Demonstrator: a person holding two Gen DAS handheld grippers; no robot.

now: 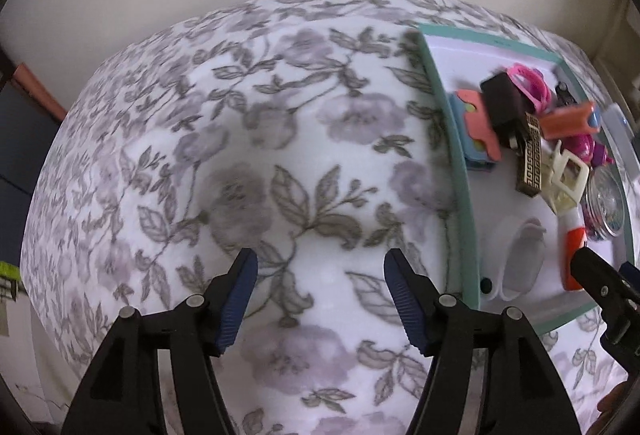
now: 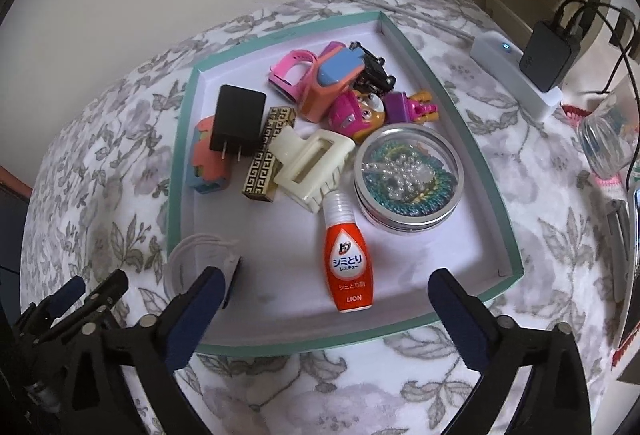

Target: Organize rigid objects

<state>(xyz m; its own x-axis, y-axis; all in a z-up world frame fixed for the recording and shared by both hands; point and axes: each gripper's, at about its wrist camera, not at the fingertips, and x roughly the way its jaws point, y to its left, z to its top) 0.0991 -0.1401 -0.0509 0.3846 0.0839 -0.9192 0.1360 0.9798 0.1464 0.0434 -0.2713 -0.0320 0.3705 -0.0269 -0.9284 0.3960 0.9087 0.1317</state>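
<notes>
A teal-rimmed white tray (image 2: 472, 139) lies on the floral cloth and holds several small items: an orange LION bottle (image 2: 349, 259), a round tin of beads (image 2: 408, 177), a cream hair claw (image 2: 310, 159), a black plug adapter (image 2: 236, 123), a gold patterned box (image 2: 268, 155), a pink watch (image 2: 290, 75) and toys. My right gripper (image 2: 326, 289) is open and empty over the tray's near edge, just before the bottle. My left gripper (image 1: 320, 269) is open and empty over bare cloth, left of the tray (image 1: 452, 139). A white coiled cable (image 2: 200, 247) lies at the tray's near left corner.
A white power strip (image 2: 516, 75) with a black charger (image 2: 550, 55) and cords sits at the back right. A clear jar (image 2: 608, 139) and flat metal items (image 2: 620, 235) lie at the right edge. The floral cloth (image 1: 240, 155) spreads left of the tray. A wall stands behind.
</notes>
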